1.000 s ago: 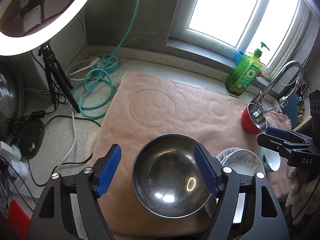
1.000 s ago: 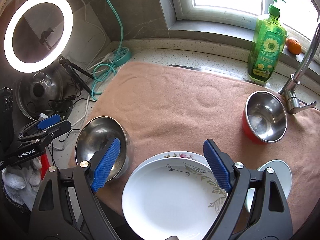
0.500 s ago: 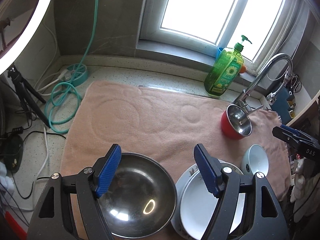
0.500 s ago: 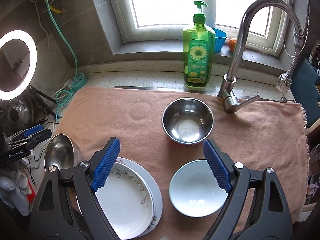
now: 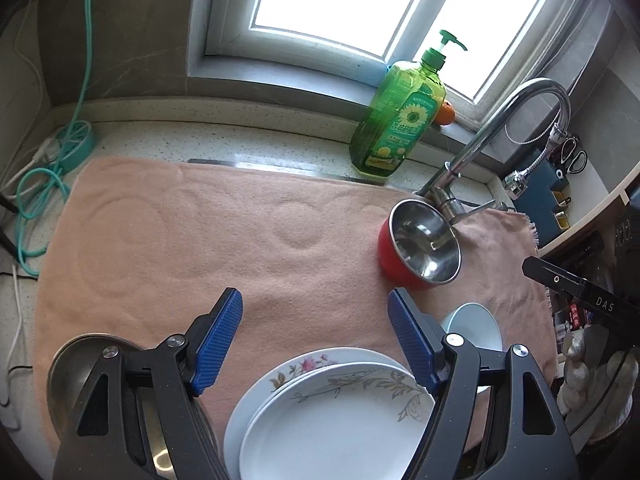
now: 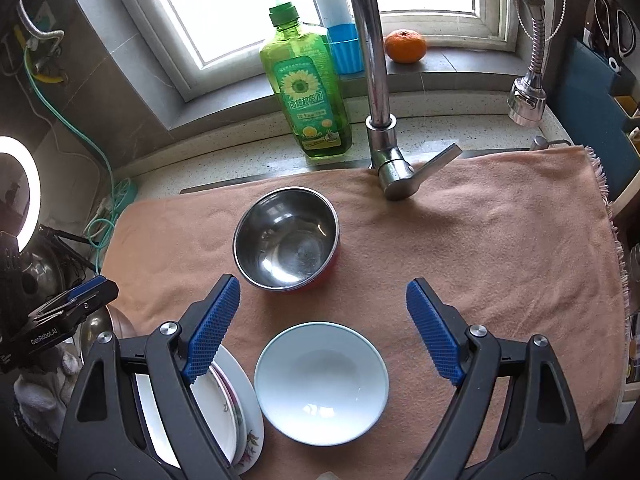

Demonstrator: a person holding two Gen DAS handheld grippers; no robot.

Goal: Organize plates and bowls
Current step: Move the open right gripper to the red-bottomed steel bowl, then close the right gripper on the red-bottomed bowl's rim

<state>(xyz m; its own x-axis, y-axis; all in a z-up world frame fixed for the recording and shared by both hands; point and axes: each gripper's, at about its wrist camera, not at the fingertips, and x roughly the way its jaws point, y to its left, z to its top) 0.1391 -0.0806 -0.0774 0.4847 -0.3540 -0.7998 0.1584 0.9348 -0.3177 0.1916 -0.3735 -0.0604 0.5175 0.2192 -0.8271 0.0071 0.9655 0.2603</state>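
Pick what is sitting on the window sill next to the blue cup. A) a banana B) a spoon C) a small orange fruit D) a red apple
C: in the right wrist view a small round orange fruit rests on the grey window sill, just right of the blue ribbed cup.

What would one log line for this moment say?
left claw: open, empty | right claw: open, empty, above pale blue ceramic bowl | stacked white floral plates: untouched
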